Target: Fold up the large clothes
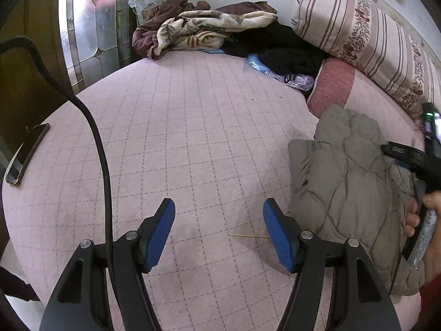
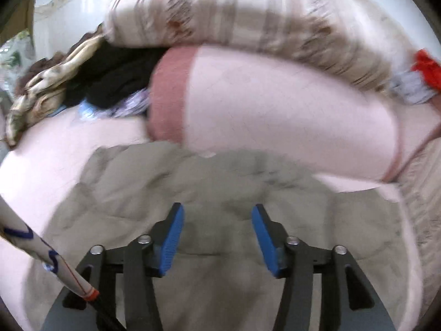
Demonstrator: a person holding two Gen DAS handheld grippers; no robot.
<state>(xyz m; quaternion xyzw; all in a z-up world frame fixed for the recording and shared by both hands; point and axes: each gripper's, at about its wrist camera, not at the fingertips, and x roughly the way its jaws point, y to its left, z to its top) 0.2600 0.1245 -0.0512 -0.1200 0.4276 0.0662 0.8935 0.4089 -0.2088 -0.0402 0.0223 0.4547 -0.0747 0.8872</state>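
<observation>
Grey quilted jacket [image 1: 350, 190] bunched at the bed's [image 1: 193, 127] right side.
Both hand-held grippers, left [image 1: 219, 234] and right [image 2: 216, 238], are held apart, nothing clamped; wide bare quilt is seen leftward to the bed's edge.

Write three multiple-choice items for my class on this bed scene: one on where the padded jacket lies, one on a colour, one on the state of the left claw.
1. In the left wrist view, where does the grey padded jacket lie on the bed?
A. at the right side
B. at the far left edge
C. on top of the striped bolster

2. What colour are the pads of the left claw?
A. red
B. blue
C. white

3. What is the state of the left claw?
A. shut on the jacket
B. shut on a black cable
C. open, with nothing between its pads

Answers:
1 A: the jacket fills the right part of that view.
2 B: both pads show blue against the pink cover.
3 C: only bare quilted cover shows between the pads.
</observation>
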